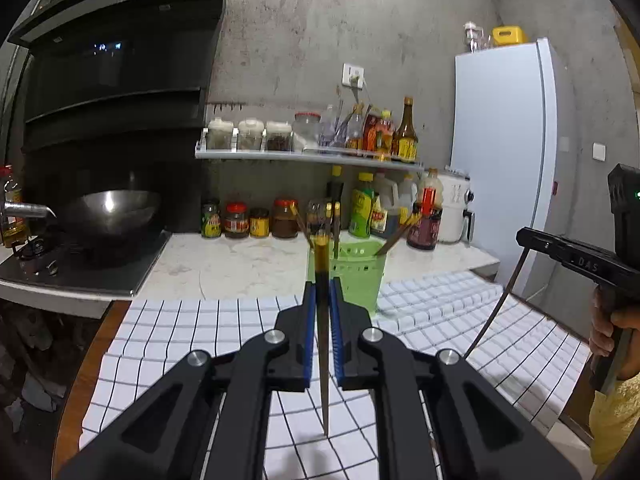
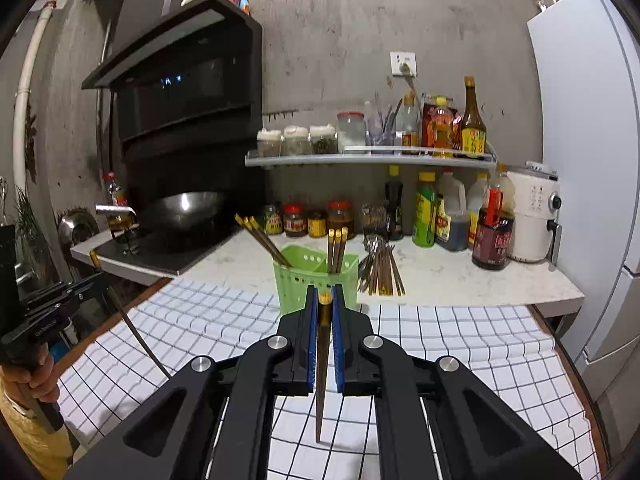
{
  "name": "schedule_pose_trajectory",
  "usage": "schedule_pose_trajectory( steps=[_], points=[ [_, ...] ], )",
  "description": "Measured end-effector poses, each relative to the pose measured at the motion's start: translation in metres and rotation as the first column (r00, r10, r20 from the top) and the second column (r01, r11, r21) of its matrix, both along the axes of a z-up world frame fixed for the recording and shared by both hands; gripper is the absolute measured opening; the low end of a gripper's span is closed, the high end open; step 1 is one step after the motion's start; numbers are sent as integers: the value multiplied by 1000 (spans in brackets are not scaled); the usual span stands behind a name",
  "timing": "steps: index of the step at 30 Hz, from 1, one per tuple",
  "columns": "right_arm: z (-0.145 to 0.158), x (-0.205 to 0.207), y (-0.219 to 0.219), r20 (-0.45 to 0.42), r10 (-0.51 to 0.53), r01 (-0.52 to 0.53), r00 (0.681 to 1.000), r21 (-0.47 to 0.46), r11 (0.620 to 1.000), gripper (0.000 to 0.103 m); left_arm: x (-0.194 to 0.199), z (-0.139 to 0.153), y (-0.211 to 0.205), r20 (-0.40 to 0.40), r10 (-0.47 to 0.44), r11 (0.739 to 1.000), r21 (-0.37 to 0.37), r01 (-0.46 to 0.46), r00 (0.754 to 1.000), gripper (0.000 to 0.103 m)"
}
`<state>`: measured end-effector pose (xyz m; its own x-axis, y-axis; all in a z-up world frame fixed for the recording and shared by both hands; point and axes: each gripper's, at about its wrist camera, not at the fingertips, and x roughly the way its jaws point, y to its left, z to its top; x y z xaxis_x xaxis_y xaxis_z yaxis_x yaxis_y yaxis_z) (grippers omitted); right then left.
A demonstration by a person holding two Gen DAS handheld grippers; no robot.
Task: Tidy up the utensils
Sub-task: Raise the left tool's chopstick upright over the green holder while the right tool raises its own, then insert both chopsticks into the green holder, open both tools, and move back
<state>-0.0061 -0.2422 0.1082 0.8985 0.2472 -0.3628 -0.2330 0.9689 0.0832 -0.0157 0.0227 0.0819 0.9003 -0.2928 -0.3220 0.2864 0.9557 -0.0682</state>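
My left gripper is shut on a dark chopstick with a yellow top, held upright over the checked cloth. Just behind it stands the green utensil basket with several chopsticks leaning in it. My right gripper is shut on another gold-capped chopstick, in front of the green utensil basket, whose two compartments hold chopsticks. A pile of chopsticks and spoons lies on the counter right of the basket. Each gripper shows in the other's view with its chopstick hanging down: right gripper, left gripper.
A wok sits on the stove at the left under a black hood. Jars and sauce bottles line the back wall below a shelf. A white appliance and a fridge stand at the right.
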Motion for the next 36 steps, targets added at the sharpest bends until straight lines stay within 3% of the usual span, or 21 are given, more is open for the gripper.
schedule_pose_trajectory(
  steps=[5, 9, 16, 26, 32, 36],
  points=[
    [-41, 15, 11, -138, 25, -28, 990, -25, 999, 7, 9, -18, -7, -89, -3, 999, 38, 6, 996, 7],
    [-49, 9, 13, -142, 17, -23, 990, -39, 999, 7, 11, -34, -12, -162, -1, 997, 77, 14, 987, 7],
    [-44, 3, 8, -129, 17, -23, 991, -40, 999, 7, 5, -35, -11, -182, 7, 996, 83, 8, 983, 7],
    [-22, 40, -16, -56, -43, 41, 997, -32, 999, 7, 48, 17, -28, -86, 13, 999, 38, -10, 996, 7],
    [22, 83, -27, 110, -110, 110, 988, 0, 994, 7, 84, 71, -45, 77, -30, 998, -54, 34, 997, 7],
    [50, 108, -29, 210, -128, 123, 969, 36, 992, 7, 109, 93, -69, 163, -36, 997, -58, 46, 986, 7]
  ],
)
